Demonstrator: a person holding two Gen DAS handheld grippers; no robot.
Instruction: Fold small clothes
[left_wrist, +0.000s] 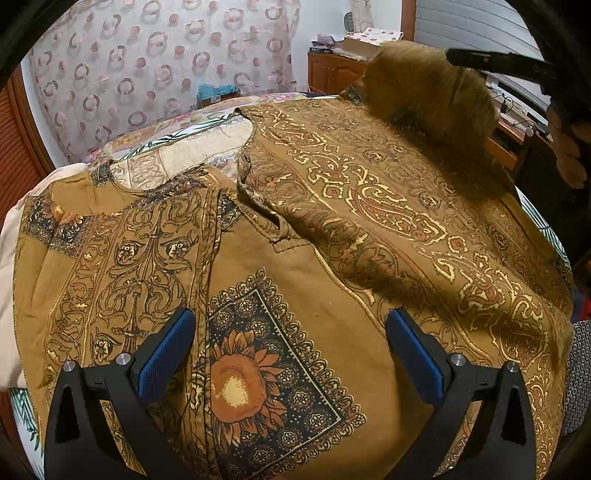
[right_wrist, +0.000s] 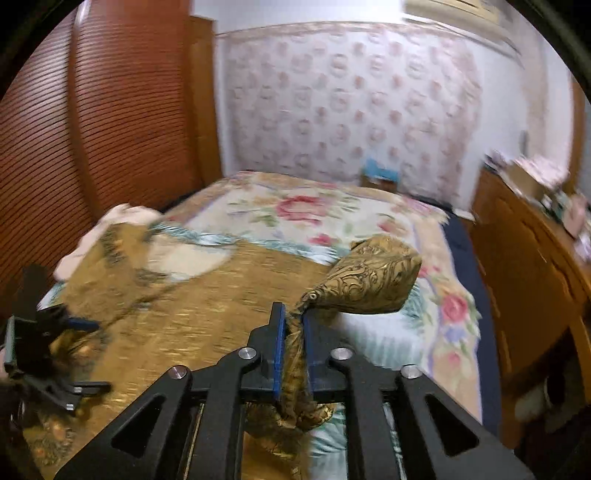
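Bedspread (right_wrist: 295, 206) carries the brown printed shirt (left_wrist: 295, 277), spread flat. Its sleeve (right_wrist: 373, 280) is lifted, bunched between the nearly closed right gripper (right_wrist: 294, 325); a thin pinch may slip mid-fold. The left gripper (left_wrist: 291, 347) hovers wide open and empty, so the body could drag.

No text, label, brand or number can be read in either view; the garment (left_wrist: 295, 258) carries only printed patterns.

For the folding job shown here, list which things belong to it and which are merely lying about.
Belonging: brown patterned garment; right gripper, shut on its bunched corner; left gripper, open above it.

Lying about: floral bedspread; white cloth; wooden cabinet.
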